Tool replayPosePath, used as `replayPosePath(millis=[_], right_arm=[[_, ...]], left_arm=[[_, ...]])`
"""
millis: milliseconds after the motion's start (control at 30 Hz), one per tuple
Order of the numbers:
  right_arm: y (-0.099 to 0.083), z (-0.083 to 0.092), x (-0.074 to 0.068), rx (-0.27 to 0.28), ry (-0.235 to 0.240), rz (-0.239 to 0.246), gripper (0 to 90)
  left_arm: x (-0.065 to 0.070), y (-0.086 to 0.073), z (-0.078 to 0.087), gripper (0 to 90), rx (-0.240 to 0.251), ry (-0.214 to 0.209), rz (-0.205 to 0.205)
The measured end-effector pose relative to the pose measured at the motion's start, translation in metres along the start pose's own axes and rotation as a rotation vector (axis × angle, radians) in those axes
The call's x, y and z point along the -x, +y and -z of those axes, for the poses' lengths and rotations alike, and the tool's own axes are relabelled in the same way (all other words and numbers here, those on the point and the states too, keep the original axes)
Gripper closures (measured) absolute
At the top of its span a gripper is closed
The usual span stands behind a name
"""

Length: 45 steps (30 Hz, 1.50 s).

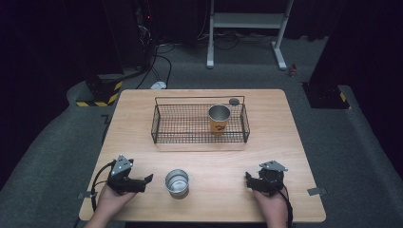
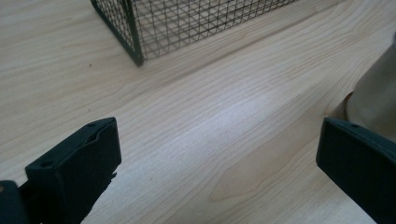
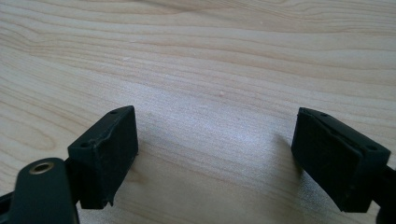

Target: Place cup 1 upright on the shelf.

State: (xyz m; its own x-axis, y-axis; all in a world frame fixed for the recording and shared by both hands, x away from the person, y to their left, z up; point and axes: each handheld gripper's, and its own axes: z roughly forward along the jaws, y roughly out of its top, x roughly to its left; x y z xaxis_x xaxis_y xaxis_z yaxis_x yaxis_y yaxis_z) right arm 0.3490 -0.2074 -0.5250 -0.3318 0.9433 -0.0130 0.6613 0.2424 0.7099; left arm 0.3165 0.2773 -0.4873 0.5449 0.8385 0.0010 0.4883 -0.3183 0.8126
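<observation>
A steel cup (image 1: 177, 182) stands upright on the wooden table (image 1: 142, 109) near its front edge, between my two grippers. My left gripper (image 1: 148, 179) rests just left of the cup, open, its jaws pointing at it; the cup's side (image 2: 373, 98) shows blurred at the right edge of the left gripper view. My right gripper (image 1: 248, 178) sits to the cup's right, open, with bare wood between its jaws (image 3: 215, 140). A second cup (image 1: 219, 118), steel with an orange label, stands in the right part of a black wire basket (image 1: 161, 124).
The basket occupies the table's middle, and its corner (image 2: 135, 51) shows in the left gripper view. A small round grey disc (image 1: 234, 101) lies behind the basket. Grey carpet, cables and a white stand's legs (image 1: 280, 57) lie beyond the table.
</observation>
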Motion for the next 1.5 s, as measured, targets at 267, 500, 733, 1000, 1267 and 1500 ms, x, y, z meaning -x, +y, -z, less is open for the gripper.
replayPosePath(millis=[267,500,733,1000,1267,1500], right_arm=[[0.001,-0.001,0.000,0.000,-0.007,-0.008,14.8],[0.001,-0.001,0.000,0.000,-0.006,-0.007,14.8],[0.001,-0.001,0.000,0.001,-0.007,-0.005,14.8],[0.001,-0.001,0.000,0.001,-0.007,-0.005,14.8],[0.001,-0.001,0.000,0.001,-0.008,-0.006,14.8],[0.001,-0.001,0.000,0.000,-0.008,-0.008,14.8]], left_arm=[[0.011,0.011,0.007,0.5,0.037,-0.033,0.015],[0.023,0.018,0.011,0.5,0.053,-0.061,-0.016],[0.033,0.023,0.013,0.6,0.073,-0.101,-0.039],[0.045,0.028,0.012,0.6,0.105,-0.150,-0.041],[0.055,0.031,0.013,0.6,0.129,-0.188,-0.050],[0.063,0.032,0.011,0.6,0.135,-0.231,-0.064]])
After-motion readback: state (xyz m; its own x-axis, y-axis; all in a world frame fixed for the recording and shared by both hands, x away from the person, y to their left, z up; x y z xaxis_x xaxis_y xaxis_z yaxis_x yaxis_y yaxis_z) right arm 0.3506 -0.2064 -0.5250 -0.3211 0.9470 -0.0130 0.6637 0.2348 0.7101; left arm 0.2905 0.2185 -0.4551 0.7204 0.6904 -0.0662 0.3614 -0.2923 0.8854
